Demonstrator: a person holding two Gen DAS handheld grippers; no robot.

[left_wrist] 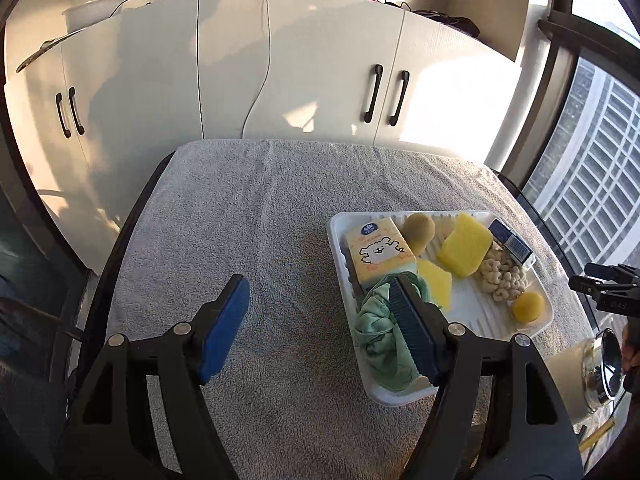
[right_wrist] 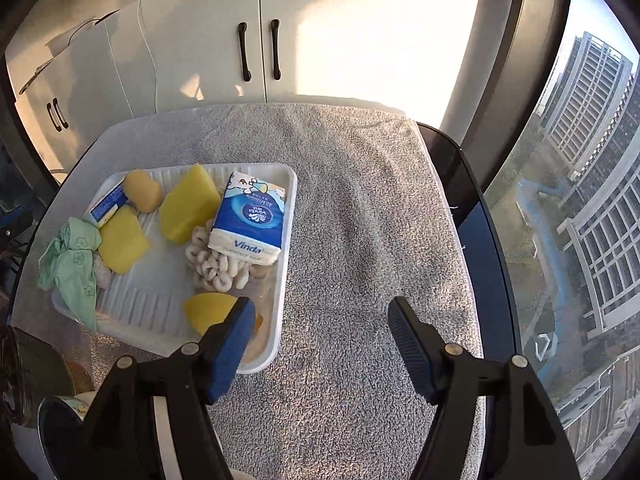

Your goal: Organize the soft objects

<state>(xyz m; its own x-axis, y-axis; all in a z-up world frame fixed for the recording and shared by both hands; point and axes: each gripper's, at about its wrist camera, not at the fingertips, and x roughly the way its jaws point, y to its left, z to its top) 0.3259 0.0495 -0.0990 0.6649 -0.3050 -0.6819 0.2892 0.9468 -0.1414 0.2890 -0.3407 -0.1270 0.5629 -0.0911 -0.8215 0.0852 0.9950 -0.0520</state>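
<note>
Sunlit room with cabinets and a high window

White cabinets (left_wrist: pixel 280 72) with black handles (right_wrist: pixel 244 52) stand behind a dark round table (right_wrist: pixel 472 184) covered by a grey towel (left_wrist: pixel 248 216). Warm sunlight falls in patches on the cabinet doors. A thin cable (left_wrist: pixel 262 80) hangs down them. At the right, a dark-framed window (right_wrist: pixel 580 200) looks out on tall buildings (right_wrist: pixel 588 84).

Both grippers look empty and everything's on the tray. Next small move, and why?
Probably nudge the green cloth fully inside the white tray with the left gripper. The cloth drapes over the tray's rim, while the sponges, tissue pack and the rest sit inside. Both the left gripper and the right gripper are open and hold nothing, and the left one is nearest the cloth.
</note>
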